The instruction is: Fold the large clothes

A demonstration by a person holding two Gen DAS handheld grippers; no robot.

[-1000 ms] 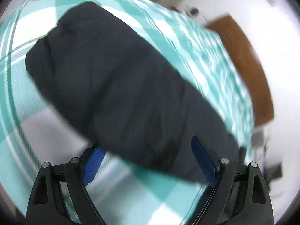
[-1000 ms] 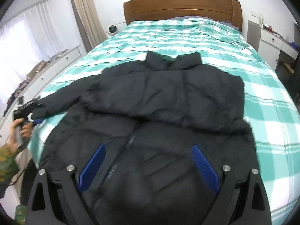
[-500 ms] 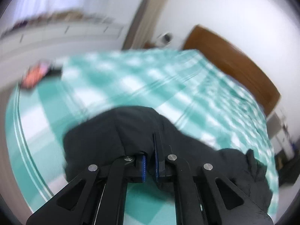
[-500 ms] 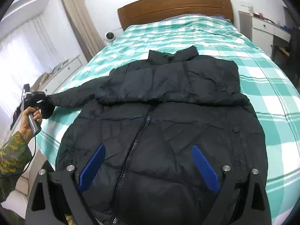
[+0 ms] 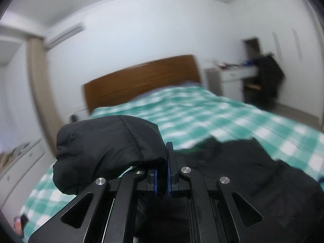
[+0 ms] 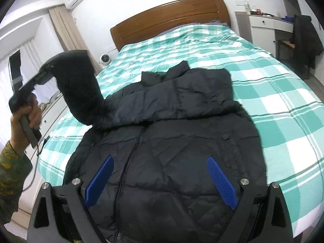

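Observation:
A black puffer jacket (image 6: 182,133) lies front up on the green-checked bed (image 6: 283,93), zipper toward me, collar toward the headboard. One sleeve lies folded across its chest. My left gripper (image 5: 161,174) is shut on the cuff of the other sleeve (image 5: 109,147) and holds it raised above the bed's left side; the right wrist view shows this gripper (image 6: 43,75) lifting the sleeve (image 6: 81,93). My right gripper (image 6: 160,174) is open and empty, hovering over the jacket's lower front.
A wooden headboard (image 6: 170,16) is at the far end. A white desk (image 6: 269,23) with a dark garment on a chair (image 6: 305,40) stands at the right. A white dresser (image 6: 50,111) and a curtain (image 6: 68,34) are at the left.
My left gripper closed on the sleeve cuff, then lifted it up off the bed and swung it toward the jacket. The right gripper stayed open over the hem, and its view tilted.

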